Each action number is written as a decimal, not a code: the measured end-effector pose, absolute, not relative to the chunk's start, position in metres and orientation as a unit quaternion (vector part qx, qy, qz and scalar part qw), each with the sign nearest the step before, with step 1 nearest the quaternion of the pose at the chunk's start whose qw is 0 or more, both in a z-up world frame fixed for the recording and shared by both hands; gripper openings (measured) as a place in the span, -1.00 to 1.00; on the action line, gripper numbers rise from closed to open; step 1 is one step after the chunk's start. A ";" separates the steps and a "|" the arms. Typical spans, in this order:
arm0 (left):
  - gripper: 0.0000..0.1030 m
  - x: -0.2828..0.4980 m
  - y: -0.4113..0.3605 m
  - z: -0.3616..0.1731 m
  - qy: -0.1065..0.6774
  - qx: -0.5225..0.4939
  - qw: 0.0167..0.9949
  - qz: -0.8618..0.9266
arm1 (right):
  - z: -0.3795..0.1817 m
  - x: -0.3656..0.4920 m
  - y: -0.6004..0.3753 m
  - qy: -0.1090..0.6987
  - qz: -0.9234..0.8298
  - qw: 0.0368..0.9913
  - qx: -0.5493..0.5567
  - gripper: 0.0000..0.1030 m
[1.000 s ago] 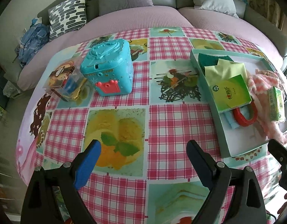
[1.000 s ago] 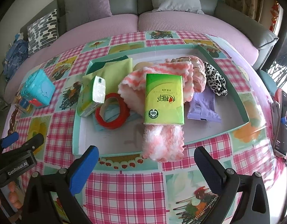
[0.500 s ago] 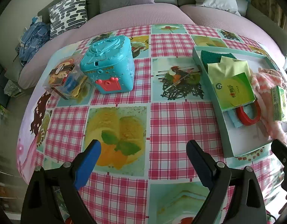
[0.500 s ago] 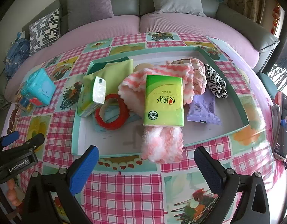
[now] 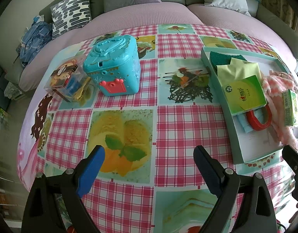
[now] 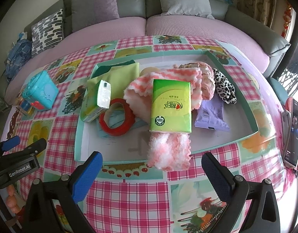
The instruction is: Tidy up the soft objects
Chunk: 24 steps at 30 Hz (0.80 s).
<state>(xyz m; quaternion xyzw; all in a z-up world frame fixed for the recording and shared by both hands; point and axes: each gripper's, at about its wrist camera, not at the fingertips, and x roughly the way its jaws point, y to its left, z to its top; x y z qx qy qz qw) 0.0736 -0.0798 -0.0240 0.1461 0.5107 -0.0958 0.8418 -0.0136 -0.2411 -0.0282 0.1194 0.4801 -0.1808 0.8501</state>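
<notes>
A shallow teal tray (image 6: pixel 251 114) sits on a counter (image 6: pixel 129 198) covered by a pink checked cloth with food pictures. Inside the tray, near its middle, a fluffy pink-and-white scarf (image 6: pixel 168 151) lies crumpled, one end spilling over the tray's near rim onto the cloth. A green tissue pack (image 6: pixel 171 105) rests on top of the scarf. Toward the tray's left side lie a red tape ring (image 6: pixel 117 117), a second green tissue pack (image 6: pixel 94 102) and a folded yellow-green cloth (image 6: pixel 121 71). Toward its right side lie a lilac packet (image 6: pixel 212 116) and a leopard-print scrunchie (image 6: pixel 225 88). Left of the tray, apart from it, stands a turquoise toy box (image 5: pixel 115 70). The right gripper (image 6: pixel 151 171) hovers just before the tray's near rim, fingers spread wide, holding nothing. The left gripper (image 5: pixel 149 167) hovers over bare cloth left of the tray, fingers likewise wide apart and empty.
</notes>
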 end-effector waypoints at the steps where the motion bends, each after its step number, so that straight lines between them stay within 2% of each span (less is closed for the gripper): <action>1: 0.80 0.074 -0.080 -0.024 0.511 0.146 0.842 -0.096 | -0.029 -0.014 -0.241 0.480 -0.181 0.850 0.120 1.00; 24: 0.80 0.071 -0.081 -0.021 0.506 0.148 0.845 -0.096 | -0.031 -0.013 -0.241 0.482 -0.181 0.849 0.120 1.00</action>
